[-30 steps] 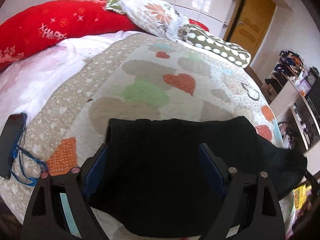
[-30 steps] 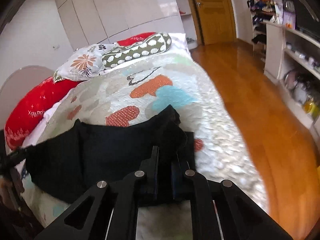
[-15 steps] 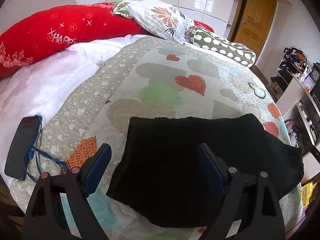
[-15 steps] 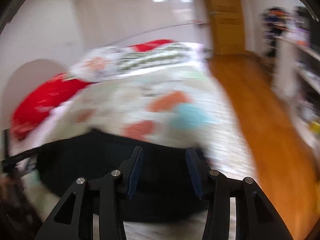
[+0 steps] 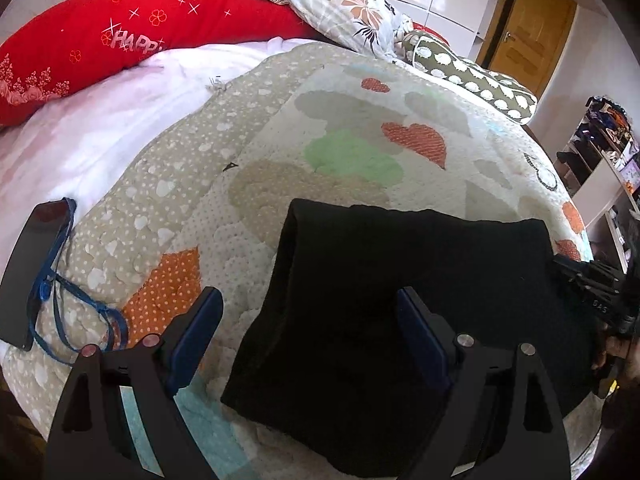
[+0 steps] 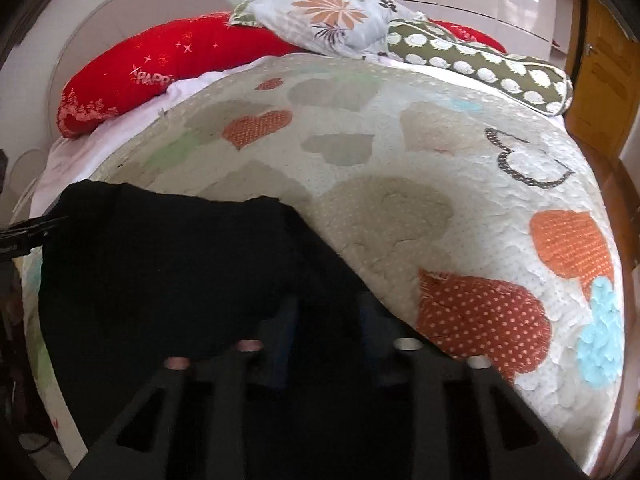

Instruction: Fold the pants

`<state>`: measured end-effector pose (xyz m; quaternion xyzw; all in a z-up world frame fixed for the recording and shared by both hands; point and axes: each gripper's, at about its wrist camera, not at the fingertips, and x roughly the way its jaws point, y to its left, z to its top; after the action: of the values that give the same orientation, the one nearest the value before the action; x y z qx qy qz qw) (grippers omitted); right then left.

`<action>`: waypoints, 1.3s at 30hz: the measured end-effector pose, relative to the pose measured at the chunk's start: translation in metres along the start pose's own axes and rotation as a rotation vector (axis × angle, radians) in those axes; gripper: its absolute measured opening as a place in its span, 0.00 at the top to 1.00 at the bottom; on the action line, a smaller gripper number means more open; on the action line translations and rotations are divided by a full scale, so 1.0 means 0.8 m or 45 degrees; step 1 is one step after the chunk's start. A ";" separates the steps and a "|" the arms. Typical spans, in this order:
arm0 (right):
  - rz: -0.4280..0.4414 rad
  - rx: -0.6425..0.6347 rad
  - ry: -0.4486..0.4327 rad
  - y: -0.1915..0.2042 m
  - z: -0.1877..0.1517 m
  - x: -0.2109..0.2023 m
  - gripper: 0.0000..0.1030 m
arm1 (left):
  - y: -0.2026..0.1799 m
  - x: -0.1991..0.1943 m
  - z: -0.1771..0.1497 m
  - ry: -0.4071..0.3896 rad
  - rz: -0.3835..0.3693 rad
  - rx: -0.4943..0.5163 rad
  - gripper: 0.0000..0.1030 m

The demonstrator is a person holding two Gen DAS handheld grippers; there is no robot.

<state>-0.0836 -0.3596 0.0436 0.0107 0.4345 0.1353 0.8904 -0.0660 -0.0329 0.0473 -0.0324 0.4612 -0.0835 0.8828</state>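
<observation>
The right gripper [image 6: 324,320] has swung in from the bed's right side and its jaws have just been closing, now narrow with dark cloth between them at the right edge of the black pants [image 5: 400,300], though shadow hides whether the pads truly pinch. The left gripper [image 5: 308,332] has drawn back slightly, its fingers wide and empty above the near left edge, so another fold looks ready to begin. The pants lie folded on the near part of the heart-patterned quilt [image 5: 340,120]; a phone [image 5: 28,272] with a blue cord [image 5: 60,312] sits left, clear of the work.
</observation>
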 end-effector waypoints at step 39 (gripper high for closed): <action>-0.029 0.247 -0.107 0.009 -0.040 -0.049 0.70 | -0.011 0.018 0.018 -0.004 0.034 -0.045 0.03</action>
<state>-0.1330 -0.3656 0.0546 0.0976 0.4080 0.0816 0.9041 -0.0472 -0.0445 0.0447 -0.0420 0.4615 -0.0635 0.8839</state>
